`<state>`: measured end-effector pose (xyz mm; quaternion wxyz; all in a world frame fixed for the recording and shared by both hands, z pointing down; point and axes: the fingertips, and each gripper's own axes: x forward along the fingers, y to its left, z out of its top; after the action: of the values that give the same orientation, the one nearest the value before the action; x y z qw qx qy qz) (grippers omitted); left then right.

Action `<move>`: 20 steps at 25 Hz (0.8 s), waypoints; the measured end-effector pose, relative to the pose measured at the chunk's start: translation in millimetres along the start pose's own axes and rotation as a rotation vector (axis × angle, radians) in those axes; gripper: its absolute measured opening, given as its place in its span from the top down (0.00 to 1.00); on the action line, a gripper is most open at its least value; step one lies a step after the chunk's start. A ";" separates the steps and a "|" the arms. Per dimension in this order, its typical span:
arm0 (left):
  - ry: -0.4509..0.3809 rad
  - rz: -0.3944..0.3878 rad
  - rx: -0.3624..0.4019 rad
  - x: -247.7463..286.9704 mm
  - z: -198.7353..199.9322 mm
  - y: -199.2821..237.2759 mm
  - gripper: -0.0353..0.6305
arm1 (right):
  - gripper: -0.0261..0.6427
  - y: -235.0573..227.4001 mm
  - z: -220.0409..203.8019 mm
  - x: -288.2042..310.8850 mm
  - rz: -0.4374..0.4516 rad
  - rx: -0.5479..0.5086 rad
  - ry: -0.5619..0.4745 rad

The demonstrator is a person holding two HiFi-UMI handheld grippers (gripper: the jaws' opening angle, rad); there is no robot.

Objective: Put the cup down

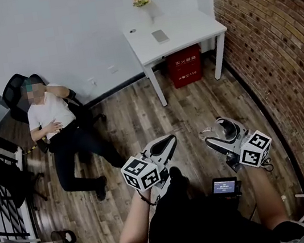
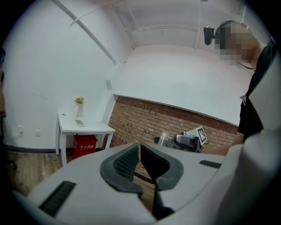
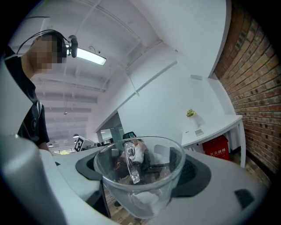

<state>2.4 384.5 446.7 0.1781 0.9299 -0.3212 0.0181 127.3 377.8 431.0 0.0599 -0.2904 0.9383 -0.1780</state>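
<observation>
A clear glass cup [image 3: 141,178] with its handle toward the camera sits between the wide-set jaws of my right gripper [image 3: 140,166], which is shut on it. In the head view the cup [image 1: 213,132] is held in the air above the wooden floor by the right gripper [image 1: 223,130]. My left gripper [image 1: 166,143] hangs beside it to the left. Its dark pads [image 2: 127,161] meet with nothing between them. The left gripper view also shows the cup [image 2: 164,139] in front of the brick wall.
A white table [image 1: 188,25] stands ahead against the wall with a small vase of flowers [image 1: 142,1] and a flat grey thing [image 1: 160,36] on it. Under it sits a red box [image 1: 185,65]. A person [image 1: 53,120] sits in a chair at the left. A brick wall [image 1: 285,55] runs along the right.
</observation>
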 end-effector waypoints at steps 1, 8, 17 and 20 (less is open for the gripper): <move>0.000 0.001 -0.007 2.3 0.4 4.2 0.93 | 0.30 -4.0 0.4 2.1 -0.005 0.005 -0.001; 0.014 -0.014 -0.041 33.1 -2.3 43.5 0.93 | 0.30 -36.5 0.3 23.2 -0.024 0.014 0.024; -0.001 -0.071 -0.060 97.5 37.4 139.5 0.93 | 0.30 -116.5 35.1 92.4 -0.087 0.002 0.019; 0.018 -0.095 -0.050 116.9 56.1 176.7 0.93 | 0.30 -143.5 53.0 128.6 -0.103 0.004 0.010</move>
<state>-16.1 167.2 468.0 0.2047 0.9393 -0.2752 0.0100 107.9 178.9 433.6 0.0466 -0.3371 0.9221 -0.1843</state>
